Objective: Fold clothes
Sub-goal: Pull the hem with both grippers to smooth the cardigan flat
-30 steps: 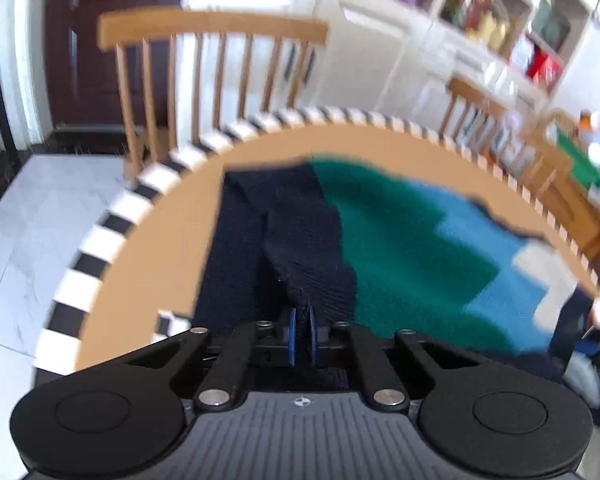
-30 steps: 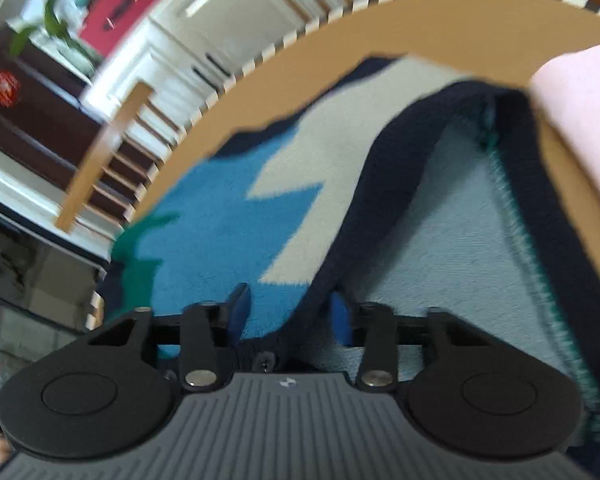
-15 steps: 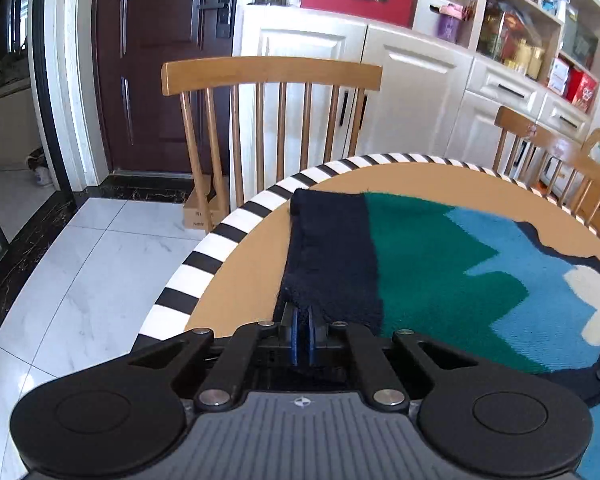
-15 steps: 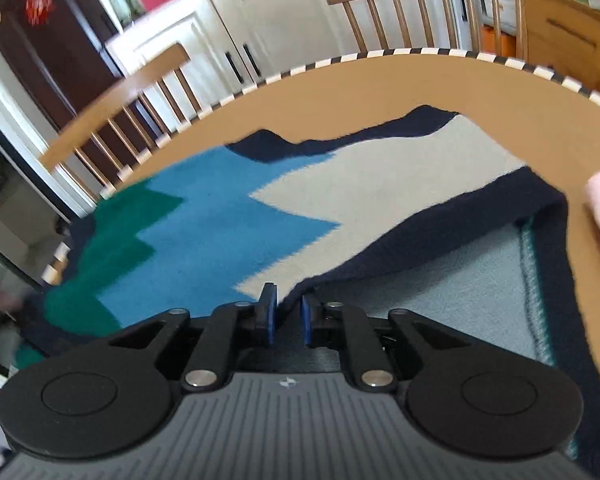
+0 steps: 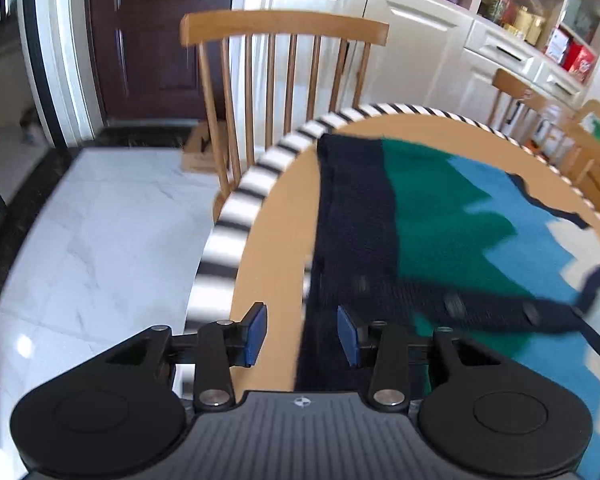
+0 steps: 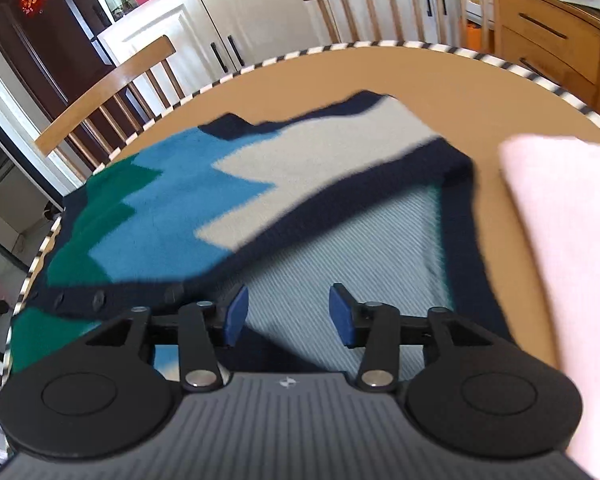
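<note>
Left wrist view: left gripper (image 5: 302, 334) is sitting with jaws apart, having just been opening; the navy hem band of the knit cardigan (image 5: 440, 216) is lying between the pads but neither pad is pressing it. Reads as a release, the front panel laid down over the body. Cardigan is lying flat on the round table (image 5: 267, 240) with the striped rim, hem end toward the wooden chair (image 5: 283, 64).

Right wrist view: right gripper (image 6: 284, 314) is also standing apart, jaws having just been opening, hovering over the pale ribbed inside of the cardigan (image 6: 235, 184) with nothing clamped. The front panel is lying diagonally, button placket (image 6: 99, 300) facing up, so 1 side is probably folded across. A pink folded garment (image 6: 560, 232) is sitting just beside the collar end, likely finished.
</note>
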The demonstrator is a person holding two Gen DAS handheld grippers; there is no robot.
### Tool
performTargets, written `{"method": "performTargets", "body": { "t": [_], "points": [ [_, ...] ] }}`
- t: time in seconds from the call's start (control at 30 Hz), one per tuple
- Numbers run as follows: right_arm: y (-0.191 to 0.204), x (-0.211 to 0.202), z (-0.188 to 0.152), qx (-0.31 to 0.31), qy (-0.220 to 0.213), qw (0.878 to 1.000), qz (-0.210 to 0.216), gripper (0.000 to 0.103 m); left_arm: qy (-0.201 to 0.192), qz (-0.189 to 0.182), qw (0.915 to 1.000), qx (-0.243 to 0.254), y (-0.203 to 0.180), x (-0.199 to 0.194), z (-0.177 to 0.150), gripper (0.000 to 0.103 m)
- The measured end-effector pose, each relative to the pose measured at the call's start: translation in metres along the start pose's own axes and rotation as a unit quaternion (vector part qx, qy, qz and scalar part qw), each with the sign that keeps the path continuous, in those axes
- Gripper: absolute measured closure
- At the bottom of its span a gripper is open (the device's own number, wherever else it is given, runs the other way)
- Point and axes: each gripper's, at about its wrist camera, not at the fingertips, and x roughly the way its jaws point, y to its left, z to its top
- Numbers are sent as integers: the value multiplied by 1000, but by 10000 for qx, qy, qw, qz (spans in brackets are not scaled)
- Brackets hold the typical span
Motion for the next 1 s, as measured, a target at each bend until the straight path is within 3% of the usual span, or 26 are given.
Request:
{"method": "performTargets", "body": {
  "t": [0.1, 0.2, 0.27, 0.33, 0.4, 0.47, 0.53, 0.67, 0.7, 0.73, 0.77, 0.9, 0.97, 1.0],
  "points": [
    [-8, -24, -22, -117, 178, 9998, -60, 53, 50, -265, 9989, -377, 18, -20, -28, 48],
    [-12, -38, -41, -51, 345, 9994, -62, 52, 99, -470, 9964, -703, 24, -33, -52, 47],
    [-12, -43, -53, 69, 428, 9991, -35, 49, 63, -598, 9964, -594, 16, -43, -65, 52],
    [-12, -47, -61, 145, 482, 9987, 9, 49, 82, -601, 9980, -197, 4, -46, -76, 68],
    [-9, -50, -66, 154, 482, 9987, 31, 49, 188, -564, 9980, 237, -7, -44, -83, 73],
    [-7, -53, -68, 115, 499, 9987, 74, 48, 416, -398, 9965, 600, -16, -39, -90, 73],
    [-3, -56, -69, 16, 479, 9988, 70, 48, 339, -149, 9961, 799, -22, -42, -97, 72],
    [3, -64, -72, -182, 451, 9987, 116, 45, 419, -38, 9978, 521, -19, -44, -101, 65],
    [3, -64, -73, -213, 457, 9987, 87, 45, 362, -17, 9978, 555, -20, -45, -102, 69],
    [2, -64, -75, -216, 479, 9986, 34, 45, 324, -10, 9967, 738, -25, -46, -103, 87],
    [0, -62, -77, -178, 525, 9985, -18, 45, 286, -2, 9953, 926, -30, -48, -105, 97],
    [-5, -57, -86, -73, 578, 9982, -143, 44, -69, 291, 9803, 1951, -55, -59, -117, 98],
    [-2, -57, -88, -187, 563, 9981, -175, 44, -225, 467, 9766, 2087, -57, -73, -126, 98],
    [-1, -57, -89, -239, 559, 9980, -196, 44, -234, 575, 9812, 1826, -49, -81, -130, 98]
  ]
}}
